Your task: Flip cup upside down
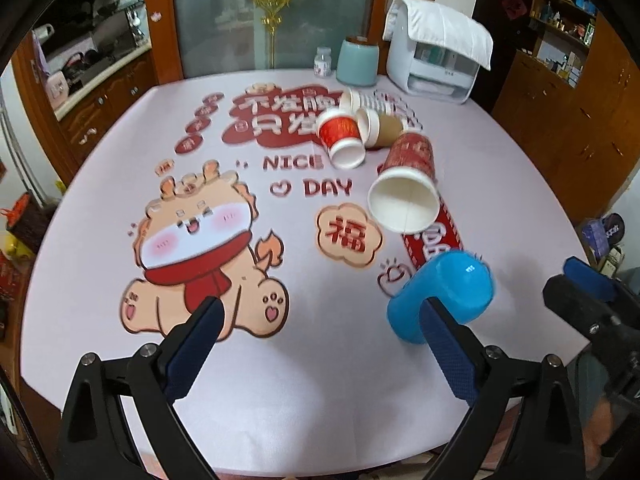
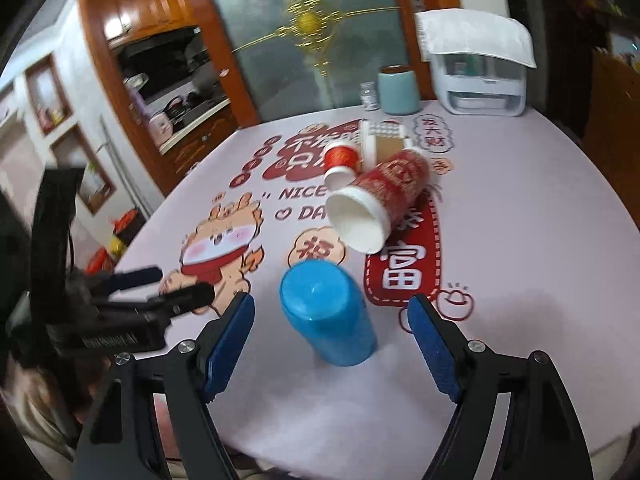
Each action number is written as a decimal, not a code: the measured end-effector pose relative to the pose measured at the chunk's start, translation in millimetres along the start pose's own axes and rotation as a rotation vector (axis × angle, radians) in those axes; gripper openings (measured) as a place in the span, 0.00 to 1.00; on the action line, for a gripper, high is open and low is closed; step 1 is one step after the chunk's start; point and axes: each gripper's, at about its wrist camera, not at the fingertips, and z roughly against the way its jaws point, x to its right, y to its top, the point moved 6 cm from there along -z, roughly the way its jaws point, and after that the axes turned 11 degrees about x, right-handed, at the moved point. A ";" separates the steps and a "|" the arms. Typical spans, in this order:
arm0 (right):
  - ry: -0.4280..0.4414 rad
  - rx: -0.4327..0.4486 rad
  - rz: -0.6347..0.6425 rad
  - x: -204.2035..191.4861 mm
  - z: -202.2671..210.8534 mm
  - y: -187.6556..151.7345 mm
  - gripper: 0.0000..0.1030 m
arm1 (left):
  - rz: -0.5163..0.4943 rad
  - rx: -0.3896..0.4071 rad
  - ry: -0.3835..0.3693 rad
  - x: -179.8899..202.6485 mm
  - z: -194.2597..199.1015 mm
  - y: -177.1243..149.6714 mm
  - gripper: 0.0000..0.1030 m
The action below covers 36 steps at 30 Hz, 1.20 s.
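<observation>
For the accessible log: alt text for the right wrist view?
A blue cup stands upside down on the printed tablecloth, between the open right tool's fingers, untouched. Behind it lie tipped paper cups.

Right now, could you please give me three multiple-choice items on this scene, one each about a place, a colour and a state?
1. Where is the blue cup?
A. between the right gripper's fingers
B. beside the white appliance
C. on the floor

2. What colour is the outside of the big paper cup?
A. green
B. red
C. black

3. How does the blue cup stand?
A. on its side
B. mouth up
C. mouth down

Answers: 1 A, it sits in the gap between the open fingers, untouched. 2 B, red print wraps its wall. 3 C, its closed base faces up.
</observation>
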 end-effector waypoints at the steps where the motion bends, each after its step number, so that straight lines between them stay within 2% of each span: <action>1: -0.017 0.004 -0.006 0.5 7.9 8.7 0.80 | -0.002 0.008 0.012 2.1 5.4 5.0 1.00; 5: -0.104 0.017 0.018 -0.3 29.5 35.2 0.85 | -0.015 0.069 0.051 11.1 29.6 26.7 1.00; 10: -0.070 0.007 -0.041 -4.1 53.3 59.2 0.85 | -0.001 0.122 0.080 17.0 52.2 39.7 1.00; 16: -0.098 0.056 0.023 -19.4 75.4 66.1 0.87 | -0.002 0.173 0.123 21.2 70.5 40.7 1.00; 21: -0.121 0.084 0.032 -20.2 82.4 64.5 0.87 | -0.011 0.162 0.129 26.3 70.3 35.2 1.00; 27: -0.119 0.071 0.015 -15.9 79.6 60.1 0.87 | -0.009 0.140 0.130 29.0 65.0 32.1 1.00; 36: -0.116 0.083 0.023 -16.1 74.8 60.2 0.87 | -0.014 0.172 0.165 28.4 68.3 35.9 0.99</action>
